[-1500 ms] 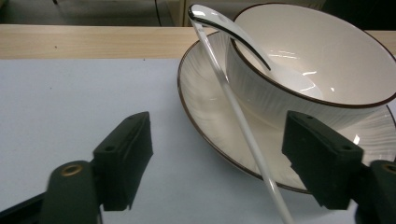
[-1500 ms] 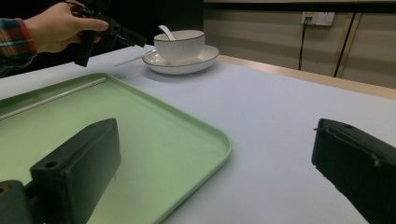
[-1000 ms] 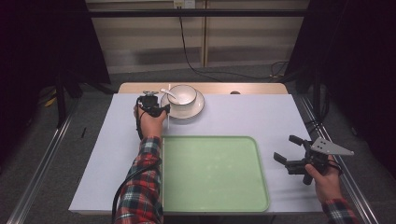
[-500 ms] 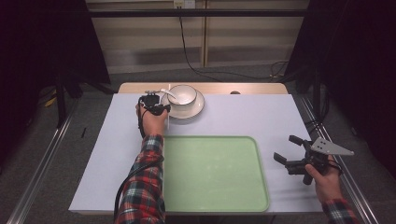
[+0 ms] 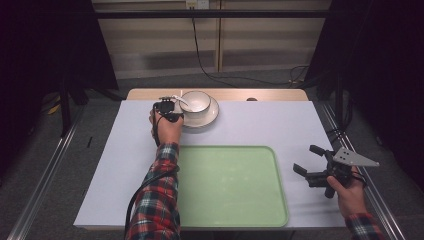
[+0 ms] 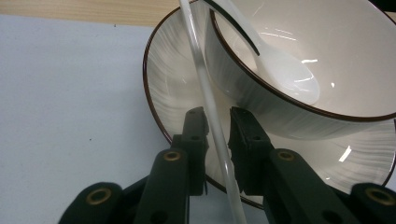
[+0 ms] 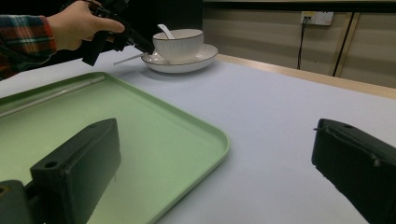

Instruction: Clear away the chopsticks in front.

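Observation:
A white bowl (image 5: 196, 101) with a dark rim stands on a matching plate (image 5: 210, 116) at the table's far edge. A white spoon (image 6: 285, 70) lies inside the bowl (image 6: 327, 56). A thin white stick (image 6: 205, 84) leans over the plate's rim (image 6: 173, 79) down toward the table. My left gripper (image 6: 217, 114) sits at the plate's left side with the stick between its jaws. The jaws have just been closing, and a thin gap still shows on each side of the stick. My right gripper (image 5: 306, 159) hovers open and empty at the tray's right.
A light green tray (image 5: 230, 185) lies empty at the near middle of the lavender table cover. The wooden table edge runs just behind the plate. A cable trails along the plaid left sleeve (image 5: 157, 200).
The left hand has edged slightly toward the plate. The right hand and its gripper have kept still.

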The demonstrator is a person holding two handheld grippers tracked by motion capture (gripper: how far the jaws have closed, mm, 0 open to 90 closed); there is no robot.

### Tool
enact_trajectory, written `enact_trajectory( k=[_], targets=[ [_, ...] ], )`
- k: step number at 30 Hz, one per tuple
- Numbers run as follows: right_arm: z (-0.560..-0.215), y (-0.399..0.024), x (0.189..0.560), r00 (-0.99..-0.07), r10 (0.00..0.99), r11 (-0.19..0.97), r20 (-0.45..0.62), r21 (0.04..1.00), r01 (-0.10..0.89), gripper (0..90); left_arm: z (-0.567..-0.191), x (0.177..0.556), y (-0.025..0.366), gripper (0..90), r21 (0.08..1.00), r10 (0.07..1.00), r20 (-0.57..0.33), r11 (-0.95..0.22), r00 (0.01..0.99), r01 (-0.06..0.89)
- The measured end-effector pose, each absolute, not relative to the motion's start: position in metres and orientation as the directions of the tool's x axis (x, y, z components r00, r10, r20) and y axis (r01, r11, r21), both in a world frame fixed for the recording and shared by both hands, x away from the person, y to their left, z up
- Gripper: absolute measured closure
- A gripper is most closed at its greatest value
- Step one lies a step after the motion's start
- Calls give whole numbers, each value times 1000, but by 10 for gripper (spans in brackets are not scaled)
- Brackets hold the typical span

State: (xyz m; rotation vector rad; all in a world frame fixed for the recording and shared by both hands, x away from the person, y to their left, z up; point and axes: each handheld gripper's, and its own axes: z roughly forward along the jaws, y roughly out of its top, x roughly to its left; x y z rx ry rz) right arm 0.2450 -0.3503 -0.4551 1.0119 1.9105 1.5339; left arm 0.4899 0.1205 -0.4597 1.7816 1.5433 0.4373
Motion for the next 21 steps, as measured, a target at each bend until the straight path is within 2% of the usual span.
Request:
enact_trajectory(
  k=[5,10,21],
  targets=[
    [-455,-350,245,-610,789,98,74,965,243,6,-461,490,119,826,686,957,-220,11,192,728],
    [-455,-350,245,-607,791,93,78,965,245,6,-459,490,117,838,675,963,-215,27,162,737],
    [-455,-351,245,-608,790,97,74,965,245,6,-454,487,120,859,647,954,-291,143,70,749]
  ],
)
